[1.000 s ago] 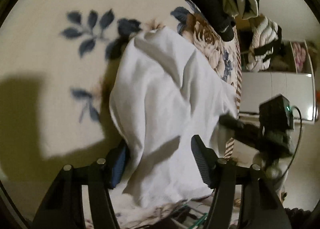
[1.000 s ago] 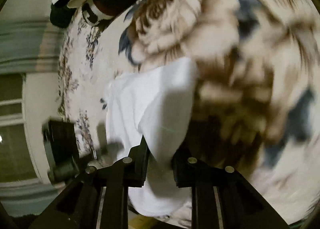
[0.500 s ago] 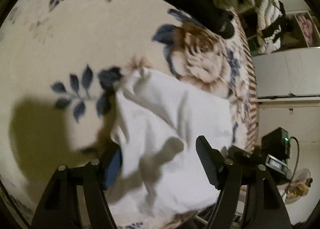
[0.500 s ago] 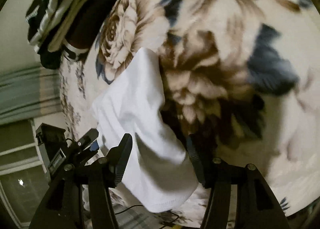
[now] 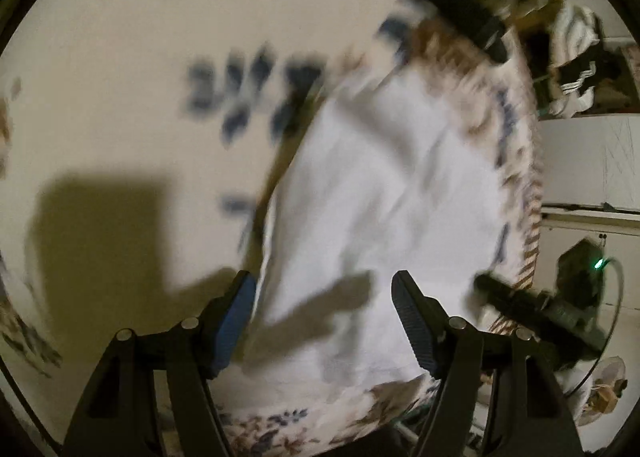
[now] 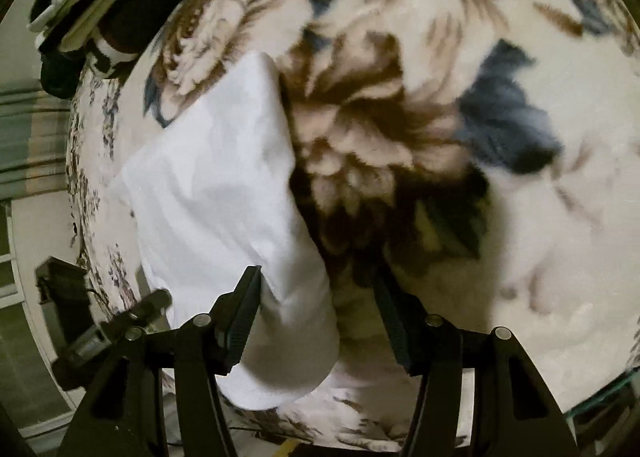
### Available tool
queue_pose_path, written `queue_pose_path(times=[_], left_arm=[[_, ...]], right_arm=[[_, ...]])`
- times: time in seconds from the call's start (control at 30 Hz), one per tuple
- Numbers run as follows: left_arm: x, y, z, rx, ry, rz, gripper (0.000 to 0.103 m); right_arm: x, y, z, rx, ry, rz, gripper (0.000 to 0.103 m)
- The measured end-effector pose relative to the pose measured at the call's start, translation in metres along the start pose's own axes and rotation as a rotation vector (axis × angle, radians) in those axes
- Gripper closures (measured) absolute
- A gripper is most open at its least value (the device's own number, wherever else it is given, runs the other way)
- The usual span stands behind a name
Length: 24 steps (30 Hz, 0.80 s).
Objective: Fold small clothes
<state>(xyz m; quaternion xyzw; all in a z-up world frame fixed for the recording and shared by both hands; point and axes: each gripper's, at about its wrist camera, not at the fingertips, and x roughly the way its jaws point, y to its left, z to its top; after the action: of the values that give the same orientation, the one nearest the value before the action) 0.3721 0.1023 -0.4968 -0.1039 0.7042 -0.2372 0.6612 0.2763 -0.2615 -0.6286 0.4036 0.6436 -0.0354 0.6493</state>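
Cream plush blanket with brown and blue flowers (image 6: 400, 105) carrying a thin white cotton garment (image 5: 384, 193), folded and lying flat near its edge; the cloth looks light, limp and easily creased, best pinched at a corner or hem. Left gripper (image 5: 324, 321) and right gripper (image 6: 316, 317) both stand wide, holding nothing

Left gripper (image 5: 324, 317): two black angular fingers, each with round silver screw heads on the upper face; blue ribbed pad on the left finger (image 5: 236, 317), dark ribbed pad on the right.

Right gripper (image 6: 316, 317): same black two-finger frame with triangular cut-outs, silver screws, dark ribbed pads. Seen from the left wrist view, it carries a black camera block with a green light and a thin black cable.
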Motion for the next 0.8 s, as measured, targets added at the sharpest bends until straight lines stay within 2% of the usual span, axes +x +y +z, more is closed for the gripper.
queue_pose_path(times=[0.13,0.2,0.3,0.33,0.43,0.5,0.57,0.6,0.67,0.73,0.8], left_arm=[[0.002,-0.020,0.042,0.064,-0.062,-0.032,0.034],[0.014,-0.026,0.061,0.091,-0.075,-0.021,0.034],[0.042,-0.024,0.086,0.139,-0.066,0.105,0.032],[0.049,-0.015,0.091,0.134,-0.057,0.120,0.032],[0.049,-0.006,0.096,0.116,-0.054,0.077,0.032],[0.041,-0.008,0.094,0.106,-0.064,0.069,0.032],[0.031,-0.001,0.086,0.046,-0.065,-0.023,0.032],[0.029,0.006,0.080,0.007,-0.051,-0.104,0.032],[0.033,0.015,0.070,-0.045,-0.018,-0.211,0.031],[0.044,0.018,0.053,-0.063,0.023,-0.257,0.031],[0.051,0.014,0.042,-0.047,0.040,-0.254,0.031]], right_arm=[[-0.016,-0.006,-0.001,0.050,-0.032,0.112,0.044],[-0.015,-0.005,0.008,0.055,-0.038,0.125,0.044],[-0.010,-0.001,0.023,0.055,-0.039,0.162,0.044],[-0.007,0.003,0.027,0.044,-0.042,0.131,0.044],[0.005,0.010,0.036,-0.021,-0.047,-0.001,0.044],[0.009,0.012,0.039,-0.018,-0.043,-0.018,0.044],[0.006,0.011,0.040,-0.007,-0.049,-0.001,0.044],[0.002,0.005,0.038,0.013,-0.054,0.041,0.044],[-0.005,-0.010,0.031,0.048,-0.041,0.163,0.042],[-0.002,-0.021,0.027,0.076,-0.004,0.257,0.042],[0.009,-0.030,0.024,0.087,0.050,0.304,0.042]])
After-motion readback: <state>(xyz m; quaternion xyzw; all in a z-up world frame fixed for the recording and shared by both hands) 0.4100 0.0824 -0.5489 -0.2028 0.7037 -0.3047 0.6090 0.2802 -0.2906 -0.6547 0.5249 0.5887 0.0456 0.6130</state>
